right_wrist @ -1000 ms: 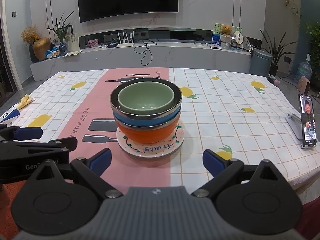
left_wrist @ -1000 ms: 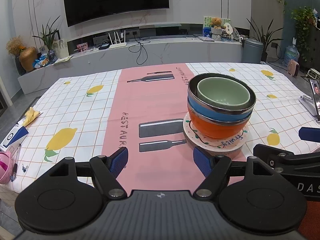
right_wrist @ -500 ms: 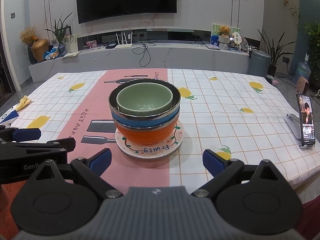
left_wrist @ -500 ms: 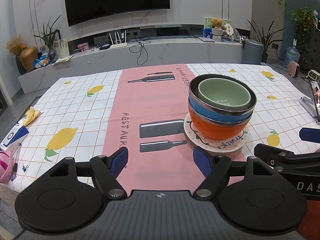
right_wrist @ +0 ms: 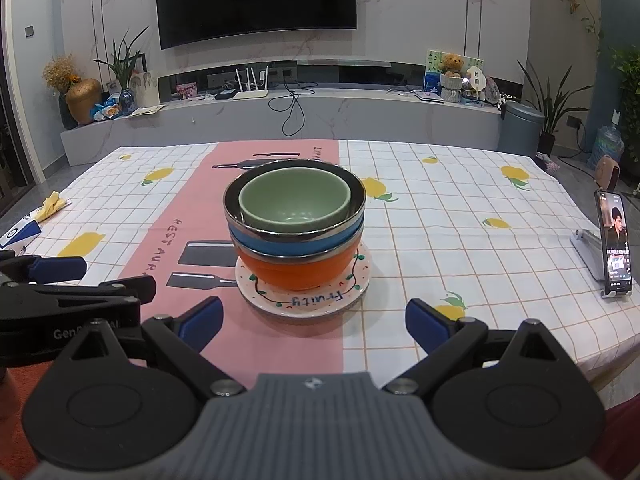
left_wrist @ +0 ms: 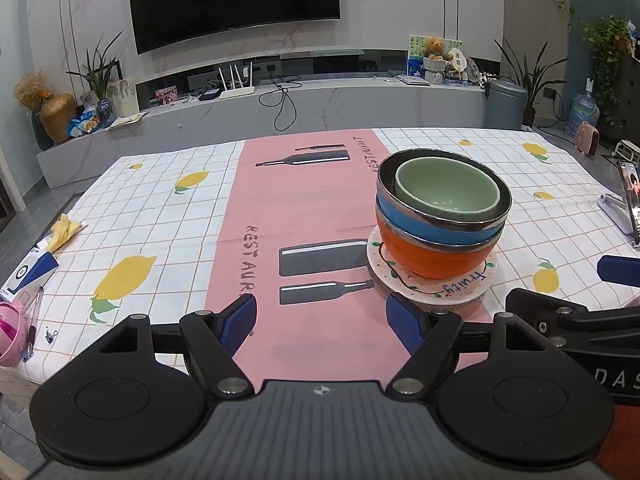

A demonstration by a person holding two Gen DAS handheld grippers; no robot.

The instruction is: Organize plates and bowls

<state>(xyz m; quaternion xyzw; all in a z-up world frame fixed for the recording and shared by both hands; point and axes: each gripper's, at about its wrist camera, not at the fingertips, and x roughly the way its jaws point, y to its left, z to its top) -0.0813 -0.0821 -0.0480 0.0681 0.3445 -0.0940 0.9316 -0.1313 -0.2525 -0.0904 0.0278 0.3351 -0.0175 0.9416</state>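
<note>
A stack stands on the tablecloth: a white plate (left_wrist: pixel 434 289) (right_wrist: pixel 304 301) with "Fruity" written on it carries an orange bowl (left_wrist: pixel 432 258) (right_wrist: pixel 304 270), a blue bowl (left_wrist: pixel 416 226) (right_wrist: pixel 288 243) and a green bowl (left_wrist: pixel 448 192) (right_wrist: pixel 294 198) nested on top. My left gripper (left_wrist: pixel 322 322) is open near the table's front edge, left of the stack, with nothing between its fingers. My right gripper (right_wrist: pixel 314 322) is open too, just in front of the plate, touching nothing.
A phone (right_wrist: pixel 614 248) leans on a stand at the table's right edge. A yellow cloth (left_wrist: pixel 64 228), a blue-white box (left_wrist: pixel 30 276), a pen and a pink object (left_wrist: pixel 10 334) lie at the left edge. Behind the table runs a low TV console.
</note>
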